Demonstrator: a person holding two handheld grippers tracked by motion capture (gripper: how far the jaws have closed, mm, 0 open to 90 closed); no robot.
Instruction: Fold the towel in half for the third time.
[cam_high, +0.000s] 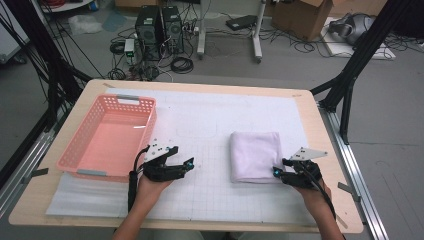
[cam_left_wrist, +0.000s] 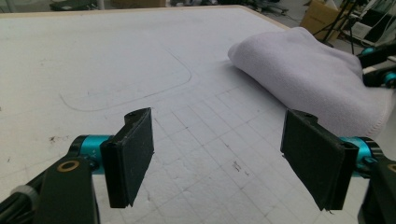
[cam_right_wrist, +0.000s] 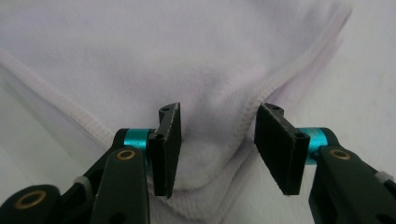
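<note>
The right gripper has its jaws spread, and a corner of the folded white towel lies between them. The left pad sits against or just beside the cloth, the right pad stands apart from the hemmed edge, and nothing is pinched. In the high view this gripper is at the towel's near right corner, with the rest of the towel stretching away ahead of its jaws and to their left.

The left gripper also has its jaws spread wide, with only the gridded white mat between them. From these jaws the towel lies ahead and to the right, well apart, and the other gripper's teal-tipped jaws show at its far edge. A faint curved line is drawn on the mat ahead of the left jaws.

In the high view the left gripper points toward the towel across a bare stretch of mat; nothing stands between them. Just behind and to the left of this gripper sits a pink basket, close beside the hand. The wooden table carries everything, and beyond its far edge computer towers, cables and a cardboard box stand on the floor.
</note>
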